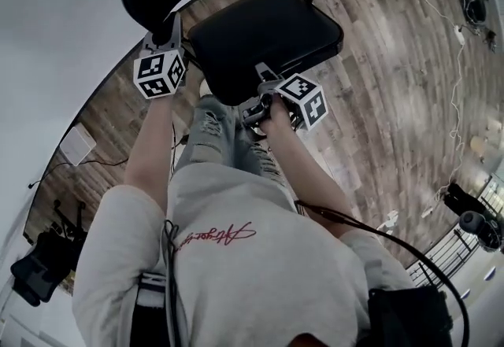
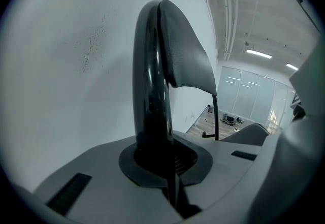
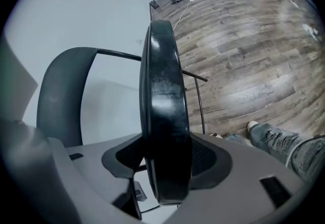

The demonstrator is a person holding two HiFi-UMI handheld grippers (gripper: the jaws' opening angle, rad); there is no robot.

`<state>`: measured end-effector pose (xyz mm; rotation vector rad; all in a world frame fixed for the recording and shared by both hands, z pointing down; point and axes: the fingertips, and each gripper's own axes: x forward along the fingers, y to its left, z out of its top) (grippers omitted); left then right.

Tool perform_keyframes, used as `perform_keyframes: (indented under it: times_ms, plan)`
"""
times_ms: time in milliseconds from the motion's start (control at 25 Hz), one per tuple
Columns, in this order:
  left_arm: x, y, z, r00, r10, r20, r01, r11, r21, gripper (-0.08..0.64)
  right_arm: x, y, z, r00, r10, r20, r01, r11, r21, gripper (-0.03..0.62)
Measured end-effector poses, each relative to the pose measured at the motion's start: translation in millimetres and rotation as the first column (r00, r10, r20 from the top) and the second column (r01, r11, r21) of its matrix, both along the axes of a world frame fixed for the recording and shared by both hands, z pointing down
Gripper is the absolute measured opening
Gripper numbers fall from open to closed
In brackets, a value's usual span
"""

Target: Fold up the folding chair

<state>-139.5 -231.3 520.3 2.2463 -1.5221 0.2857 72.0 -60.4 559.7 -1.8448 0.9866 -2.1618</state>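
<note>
Left claw [image 2: 155, 161] is clamped on backrest [image 2: 187, 60]; right claw [image 3: 165, 167] is clamped on seat [image 3: 162, 91] edge. Folding step appears in hand; next, swing seat up flat against backrest

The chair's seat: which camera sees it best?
The head view: nearly the whole black seat shows from above. The right gripper view shows only its edge, pinched in the right gripper. The left gripper view shows mainly the backrest.
</note>
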Motion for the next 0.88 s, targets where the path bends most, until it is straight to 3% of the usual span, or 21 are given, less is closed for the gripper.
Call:
perform_keyframes:
  times_ms: [360,520,680,880]
  plan:
    - [-31,-58,9,0.999,-0.036,-0.012,0.034,0.993,-0.111,0.017,-36,-84,-36,0.997,-0.052,-0.050,0.054,0.997,0.048,0.242]
    - [-30,-67,6,0.999,-0.039,-0.016,0.037,0.993,-0.113,0.017,-40,-106,-43,0.995,-0.040,-0.092,0.043,0.998,0.034,0.236]
    - [-38,-73,7,1.000,-0.028,0.010,0.029,0.992,-0.121,0.017,-56,-117,-43,0.996,-0.052,-0.074,0.052,0.999,-0.010,0.236]
    - [-42,-75,2,0.995,-0.038,0.097,0.048,0.993,-0.107,0.017,-73,-150,-57,0.993,-0.066,-0.094,0.070,0.997,0.042,0.214]
